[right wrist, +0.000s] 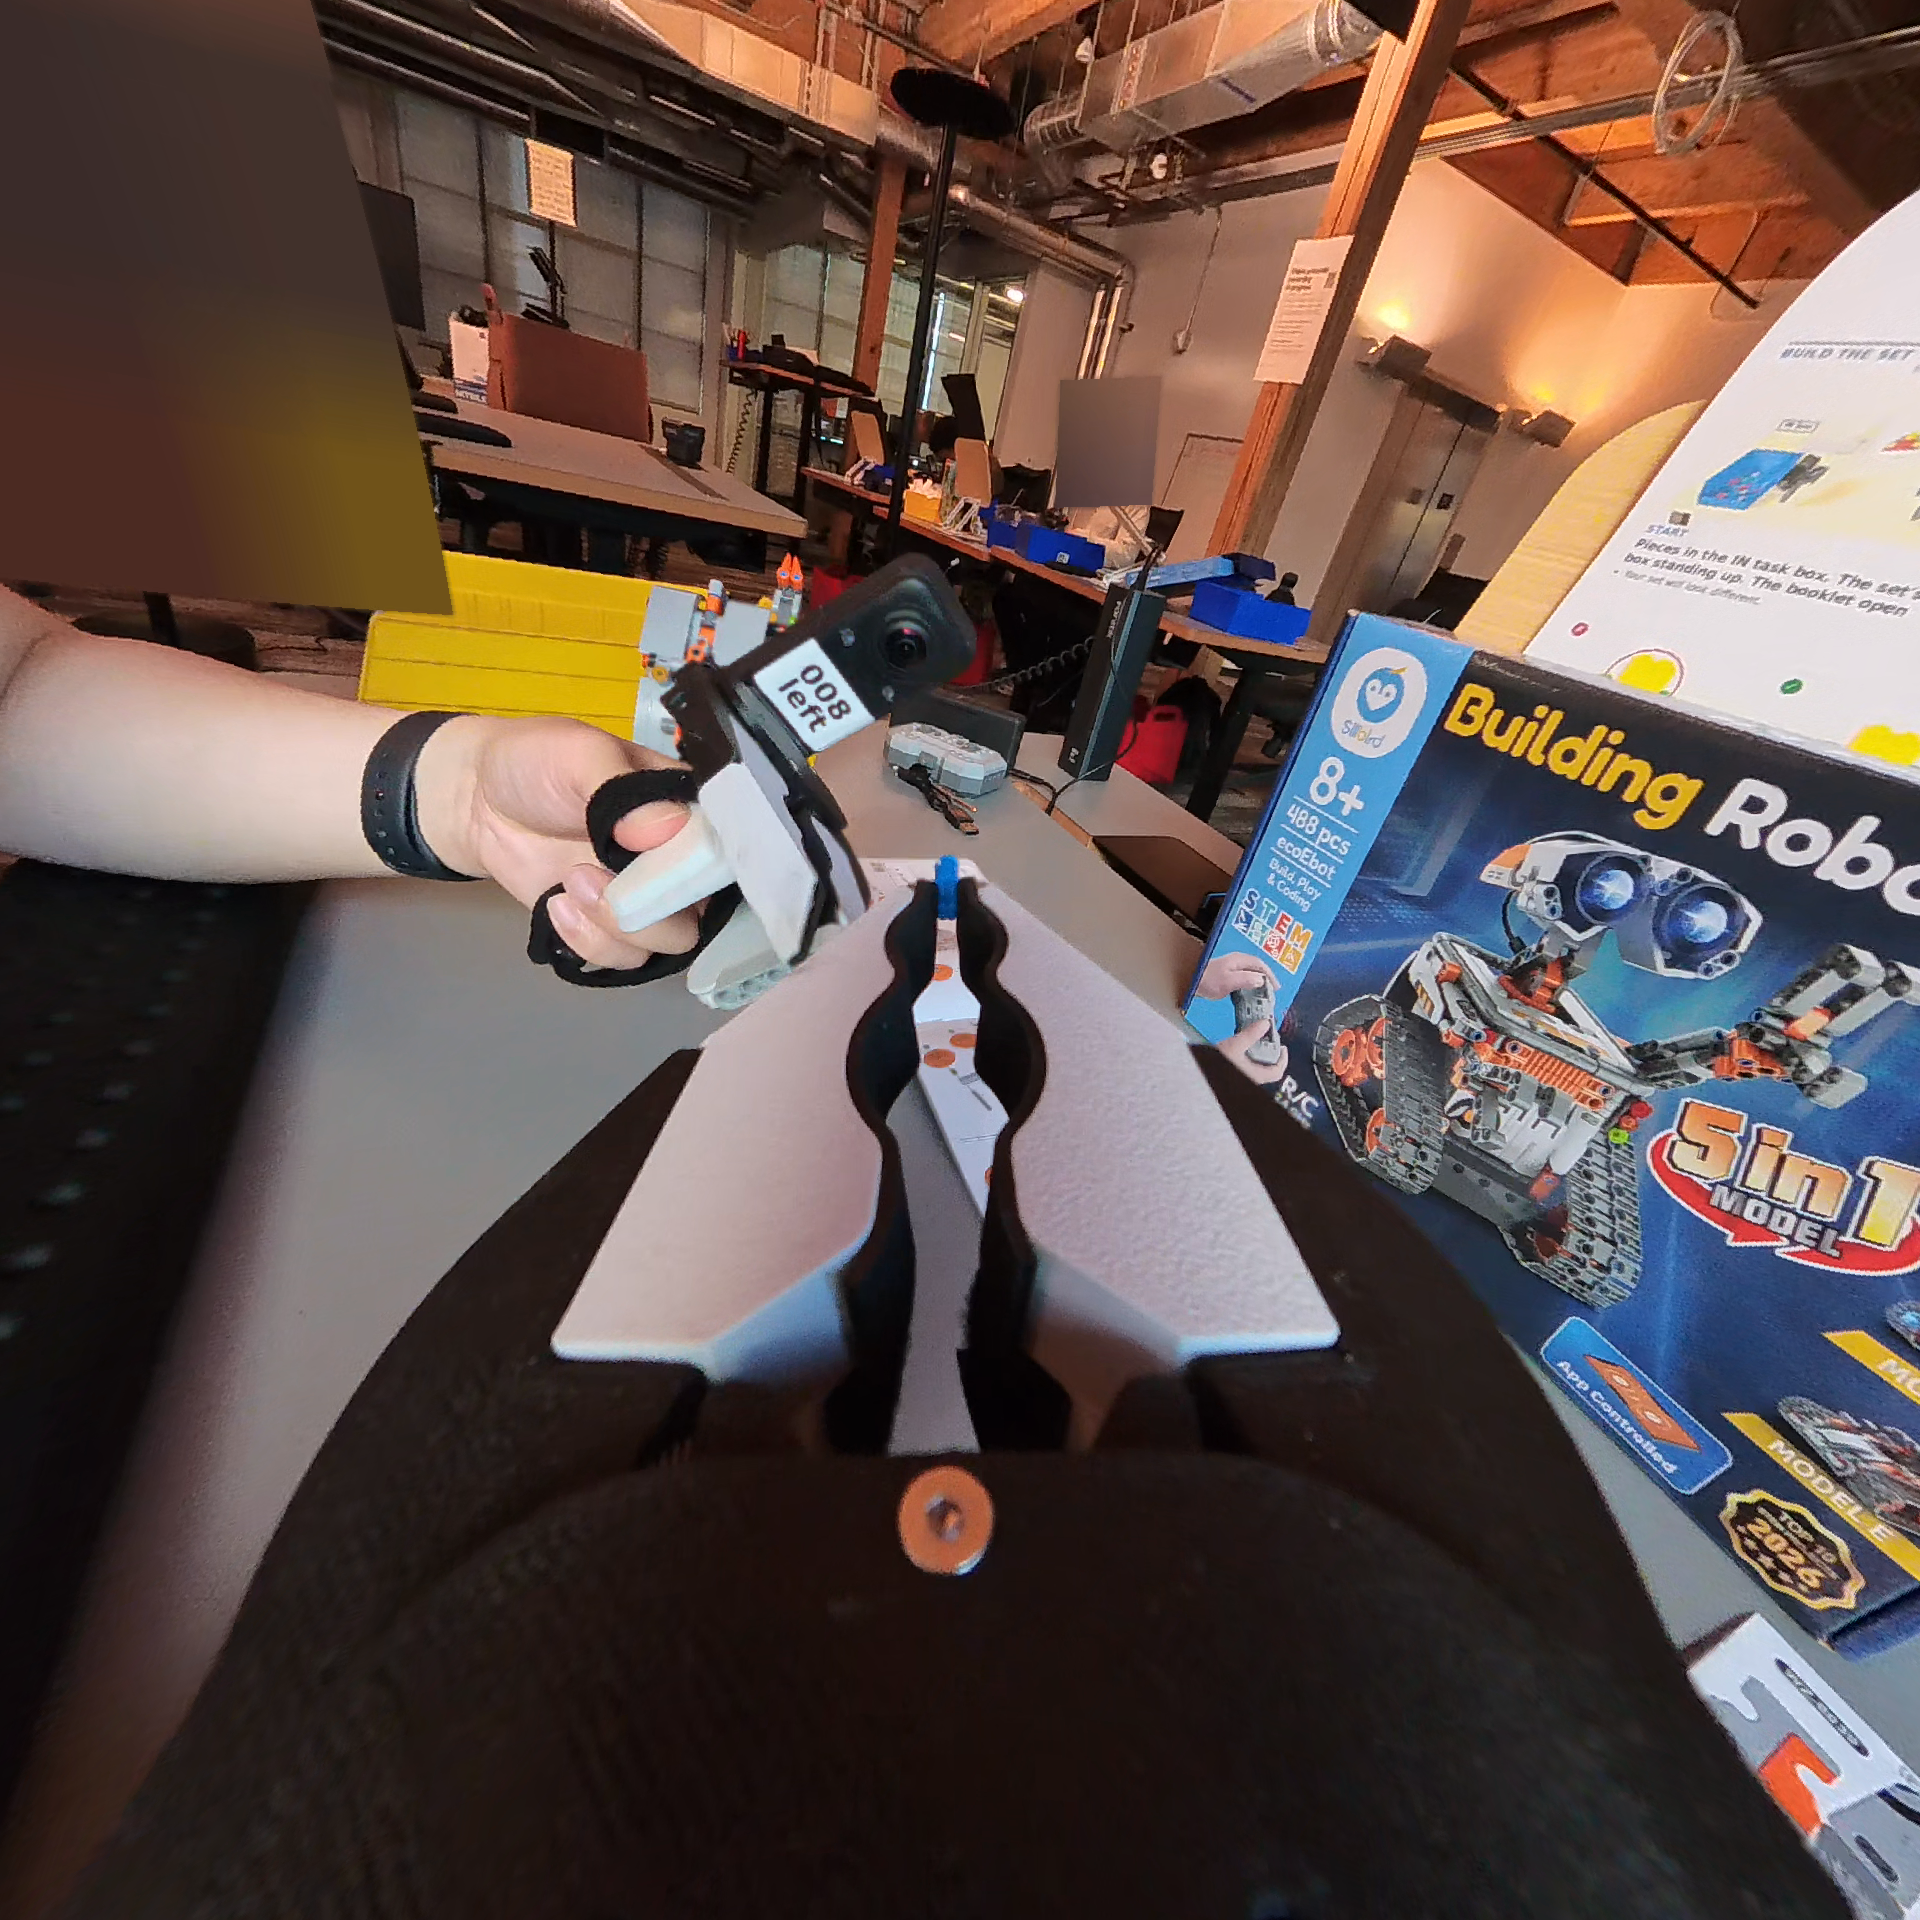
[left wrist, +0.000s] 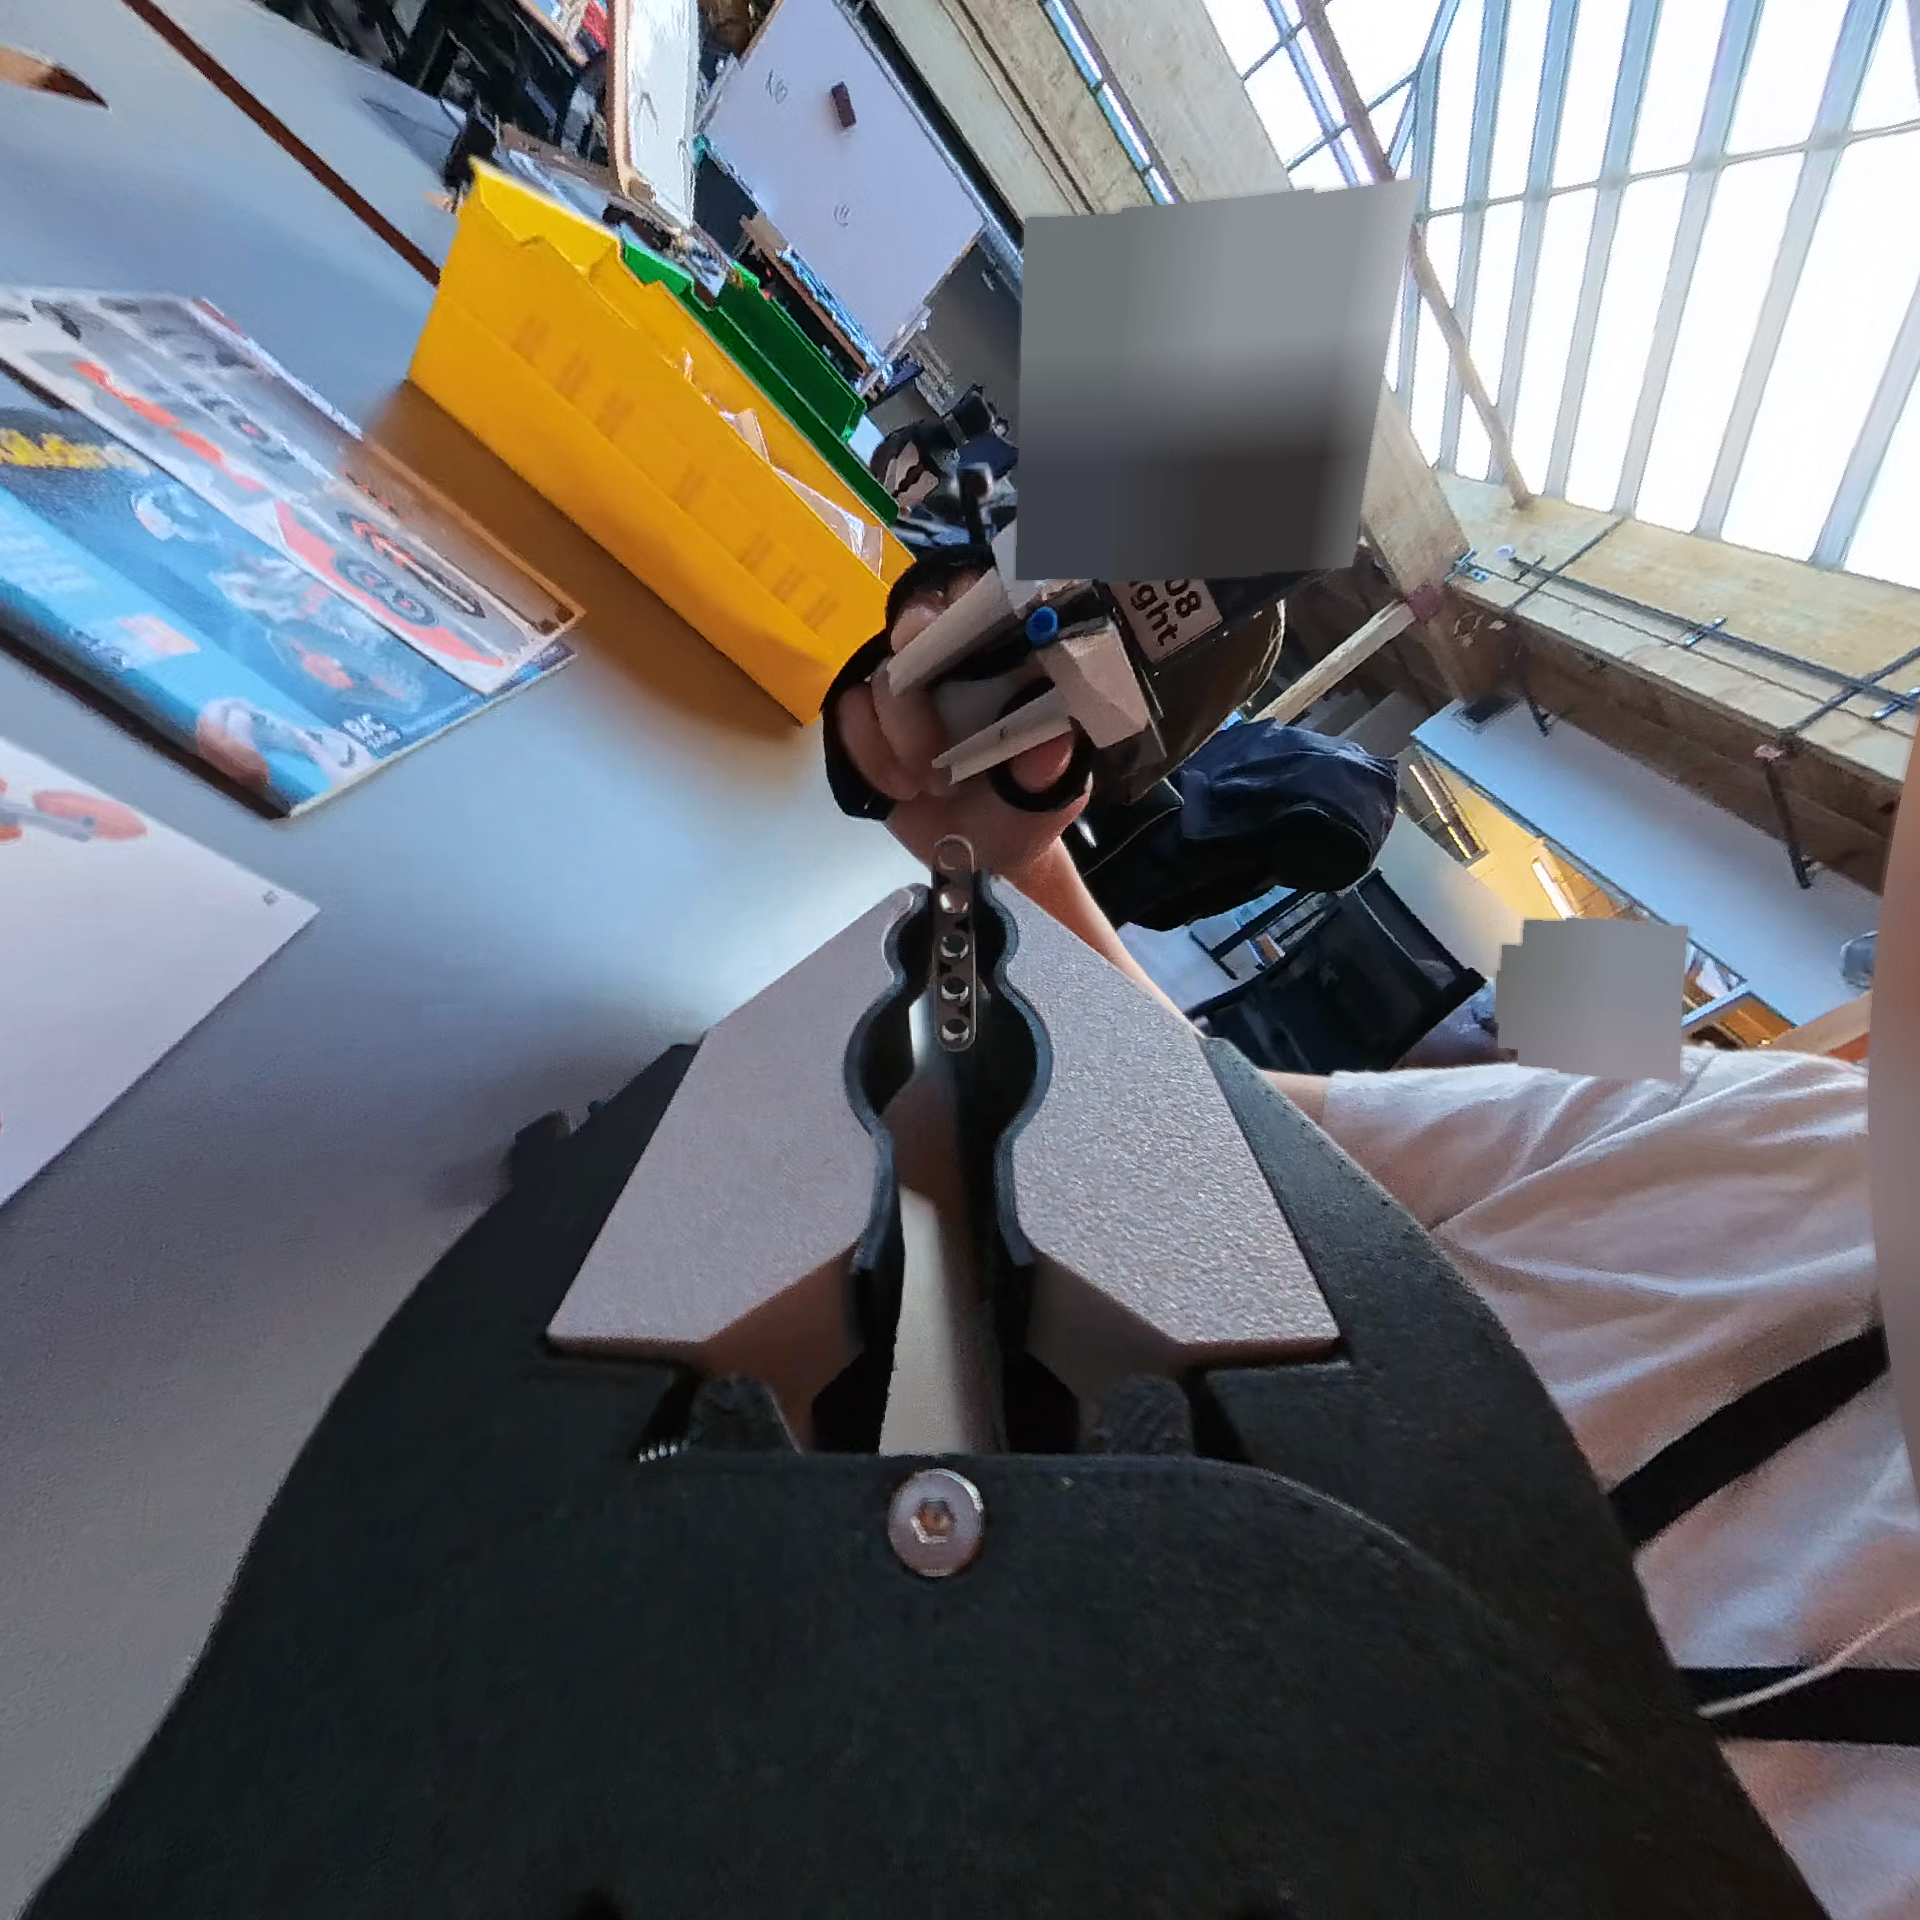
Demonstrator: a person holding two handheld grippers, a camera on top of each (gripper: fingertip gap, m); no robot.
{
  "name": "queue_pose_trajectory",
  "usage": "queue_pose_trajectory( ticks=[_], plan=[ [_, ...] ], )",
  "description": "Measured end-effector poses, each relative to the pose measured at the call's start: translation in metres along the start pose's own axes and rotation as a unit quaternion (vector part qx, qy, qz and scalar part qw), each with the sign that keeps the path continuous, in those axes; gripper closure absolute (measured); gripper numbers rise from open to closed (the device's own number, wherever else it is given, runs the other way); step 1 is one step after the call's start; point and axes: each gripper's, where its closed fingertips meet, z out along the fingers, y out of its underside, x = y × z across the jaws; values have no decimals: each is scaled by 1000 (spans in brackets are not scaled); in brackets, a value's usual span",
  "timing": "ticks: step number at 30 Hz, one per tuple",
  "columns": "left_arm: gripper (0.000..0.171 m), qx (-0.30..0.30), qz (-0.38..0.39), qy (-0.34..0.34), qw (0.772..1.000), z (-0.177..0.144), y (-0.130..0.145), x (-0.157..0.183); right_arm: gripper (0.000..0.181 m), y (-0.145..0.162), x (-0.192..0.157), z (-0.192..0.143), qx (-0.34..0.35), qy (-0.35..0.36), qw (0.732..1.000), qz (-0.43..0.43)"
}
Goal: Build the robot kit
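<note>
In the left wrist view my left gripper (left wrist: 949, 906) is shut on a slim grey beam with a row of holes (left wrist: 954, 982), which sticks out past the fingertips above the grey table (left wrist: 499, 935). Just beyond it is my right gripper (left wrist: 1023, 681), held by a hand, with a small blue pin (left wrist: 1042, 625) at its tip. In the right wrist view my right gripper (right wrist: 943, 899) is shut on that blue pin (right wrist: 945, 881). The left gripper (right wrist: 758, 914) hangs close to its left, in a hand with a black wristband.
A yellow bin (left wrist: 644, 457) and a green bin (left wrist: 774, 348) stand at the table's far side. A blue toy-robot box (right wrist: 1621, 1039) stands to the right, with an open booklet (left wrist: 260, 447) and white sheets (left wrist: 104, 935). A grey control unit with a cable (right wrist: 945, 750) lies farther back. Some 5 centimeters of space lies between my two pairs of fingers.
</note>
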Motion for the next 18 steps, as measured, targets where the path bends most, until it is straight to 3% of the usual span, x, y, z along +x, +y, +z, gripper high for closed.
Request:
queue_pose_trajectory(
  ticks=[8,18],
  plan=[
    [167,-16,-21,-39,999,-8,7,-22,178,8,0,4,-9,-9,1000,14],
    [166,132,-54,-66,988,-45,-38,-31,178,20,3,8,-25,-10,999,30]
  ],
)
